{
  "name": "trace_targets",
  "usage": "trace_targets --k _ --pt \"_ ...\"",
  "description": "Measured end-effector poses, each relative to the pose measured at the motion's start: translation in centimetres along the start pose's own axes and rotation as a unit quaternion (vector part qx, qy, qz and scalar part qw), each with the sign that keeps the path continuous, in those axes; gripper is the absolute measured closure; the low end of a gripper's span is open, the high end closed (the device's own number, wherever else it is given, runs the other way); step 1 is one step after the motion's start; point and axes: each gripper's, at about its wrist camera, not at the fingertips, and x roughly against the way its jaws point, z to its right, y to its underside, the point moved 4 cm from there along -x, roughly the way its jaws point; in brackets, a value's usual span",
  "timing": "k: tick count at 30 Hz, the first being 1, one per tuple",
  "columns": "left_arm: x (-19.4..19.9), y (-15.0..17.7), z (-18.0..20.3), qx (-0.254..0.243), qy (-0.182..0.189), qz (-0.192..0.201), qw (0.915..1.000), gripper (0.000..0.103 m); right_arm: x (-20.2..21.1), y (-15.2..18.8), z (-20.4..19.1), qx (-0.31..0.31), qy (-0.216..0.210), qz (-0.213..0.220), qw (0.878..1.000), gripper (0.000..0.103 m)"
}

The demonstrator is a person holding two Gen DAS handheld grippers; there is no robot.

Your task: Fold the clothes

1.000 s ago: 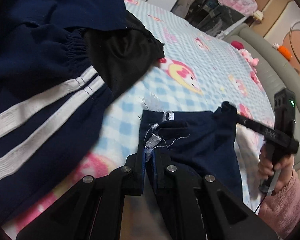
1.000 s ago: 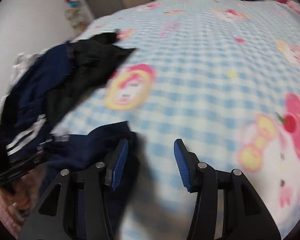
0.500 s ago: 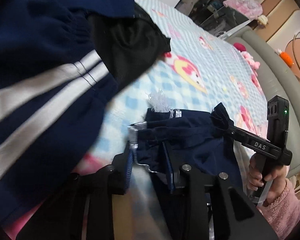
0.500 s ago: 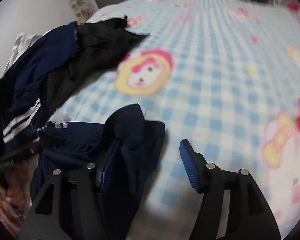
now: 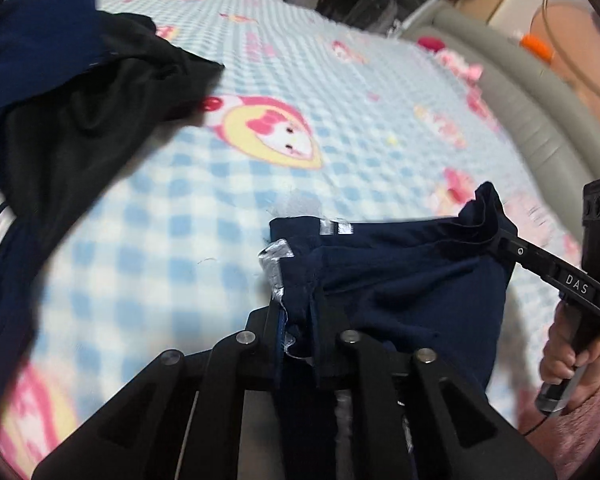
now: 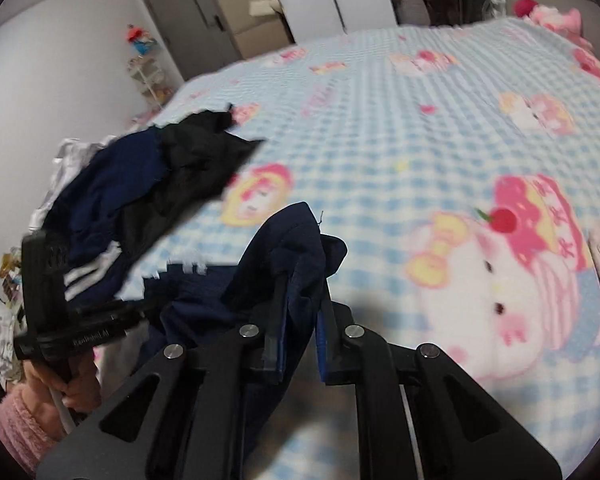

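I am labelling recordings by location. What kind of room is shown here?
Most likely a bedroom: a bed with a cartoon-print checked blanket, a padded grey headboard, and pink plush toys near it.

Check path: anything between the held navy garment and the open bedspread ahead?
Nothing visible. Both the left gripper and right gripper are shut on the navy garment; the checked bedspread ahead is bare. The clothes pile sits off left.
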Motion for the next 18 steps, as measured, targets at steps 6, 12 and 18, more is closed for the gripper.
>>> trace_targets --k 6,12,18 --pt "1.4 -0.3 1.3 -0.035 -0.066 0.004 0.9972 0.068 -3.6 2.2 3.1 -0.026 0.039 -0.057 0.997 0.076" --pt "5.0 0.6 7.9 -0.133 -0.001 0.023 0.9909 0.068 1.0 1.5 5.7 -0.085 0.020 0.021 0.996 0.065" --pt "0.5 -0.3 11.3 -0.146 0.039 -0.034 0.9879 0.068 0.5 -0.1 8.6 -0.119 -0.007 -0.007 0.993 0.067"
